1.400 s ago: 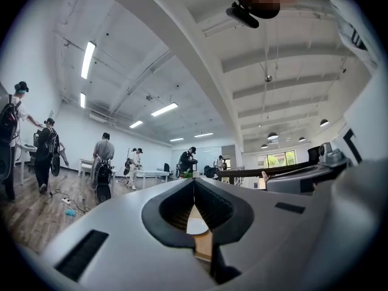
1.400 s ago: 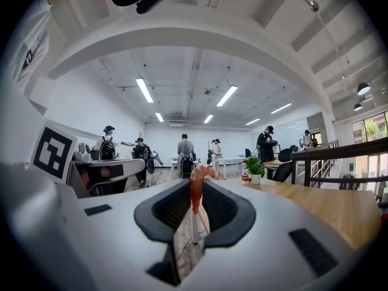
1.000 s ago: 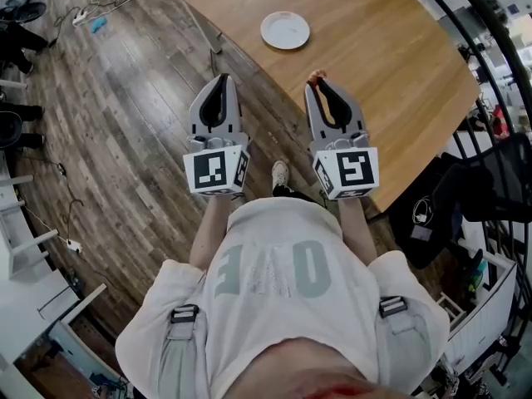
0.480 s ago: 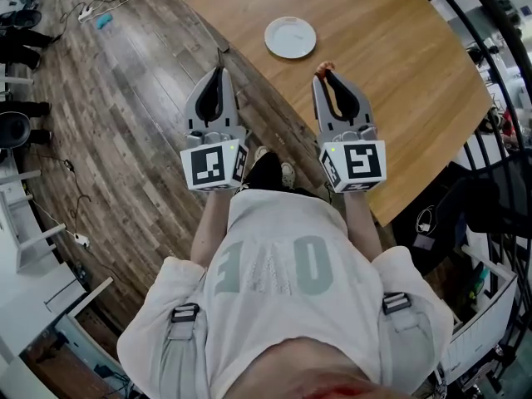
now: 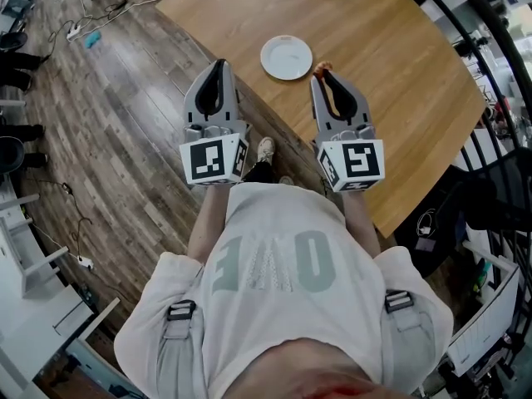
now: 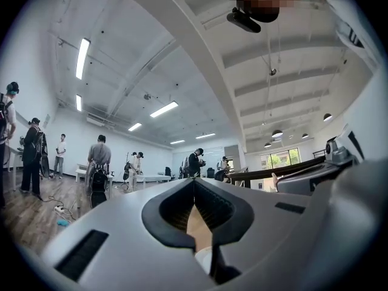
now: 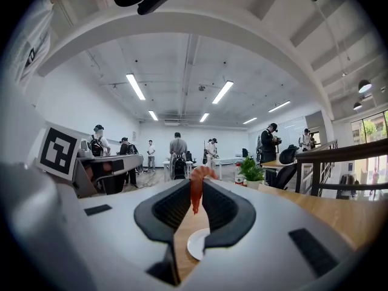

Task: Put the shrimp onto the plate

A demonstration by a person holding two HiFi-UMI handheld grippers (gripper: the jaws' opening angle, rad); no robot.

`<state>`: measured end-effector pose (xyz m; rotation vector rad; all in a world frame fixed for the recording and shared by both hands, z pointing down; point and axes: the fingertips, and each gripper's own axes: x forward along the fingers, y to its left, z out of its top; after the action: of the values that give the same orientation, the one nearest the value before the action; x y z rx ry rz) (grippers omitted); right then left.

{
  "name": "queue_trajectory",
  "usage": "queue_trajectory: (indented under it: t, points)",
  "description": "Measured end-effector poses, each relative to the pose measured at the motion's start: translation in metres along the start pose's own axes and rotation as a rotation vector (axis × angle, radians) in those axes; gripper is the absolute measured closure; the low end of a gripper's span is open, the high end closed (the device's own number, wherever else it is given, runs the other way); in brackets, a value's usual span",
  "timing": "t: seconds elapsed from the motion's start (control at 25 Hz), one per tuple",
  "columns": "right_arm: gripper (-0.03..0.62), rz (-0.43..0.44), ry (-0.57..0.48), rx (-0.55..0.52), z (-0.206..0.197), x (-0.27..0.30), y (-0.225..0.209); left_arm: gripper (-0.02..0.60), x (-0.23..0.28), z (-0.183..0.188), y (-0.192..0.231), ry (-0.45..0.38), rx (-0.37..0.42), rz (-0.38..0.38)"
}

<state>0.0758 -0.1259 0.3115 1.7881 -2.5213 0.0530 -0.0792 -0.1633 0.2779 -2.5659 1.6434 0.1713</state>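
The white plate lies empty near the front edge of the wooden table. My right gripper is shut on an orange shrimp, held just right of the plate and above the table. In the right gripper view the shrimp hangs pinched between the tips of the right gripper, with the plate below and ahead. My left gripper is shut with nothing in it, left of the plate over the table's edge. The left gripper shows its tips meeting, a strip of table behind them.
Dark plank floor lies left of the table, with cables on it. Black railings and a dark chair stand at the right. A potted plant stands on a far table. Several people stand far back in the room.
Both grippers have come forward to the table; the right one with the shrimp is now beside the plate, the left over the table's edge. Neither grip has altered.
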Motion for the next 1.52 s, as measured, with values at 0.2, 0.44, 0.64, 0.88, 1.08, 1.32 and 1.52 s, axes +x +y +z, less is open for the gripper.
queue_trajectory:
  t: [0.2,0.44,0.64,0.88,1.08,1.32,1.52]
  points:
    - [0.528,-0.03,-0.001,-0.016,0.006,0.028,-0.002,0.572,0.027,-0.002,0.016,-0.002,-0.017,-0.048]
    - [0.528,-0.053,0.004,-0.024,0.011,0.062,0.001,0.572,0.056,-0.003,0.039,-0.011,-0.021,-0.08]
    - [0.528,-0.059,0.008,-0.03,0.008,0.083,0.005,0.572,0.072,-0.008,0.058,-0.01,-0.016,-0.087]
    - [0.528,-0.088,0.024,-0.027,0.004,0.093,0.002,0.572,0.083,-0.016,0.068,0.0,-0.027,-0.092]
    - [0.528,-0.076,0.031,-0.04,0.006,0.095,-0.006,0.572,0.093,-0.015,0.059,0.006,-0.027,-0.1]
    - [0.528,-0.079,0.05,-0.025,0.003,0.102,-0.021,0.572,0.102,-0.02,0.046,0.028,-0.025,-0.119]
    - [0.528,-0.062,0.058,-0.038,-0.001,0.111,-0.03,0.572,0.112,-0.027,0.04,0.042,-0.029,-0.119]
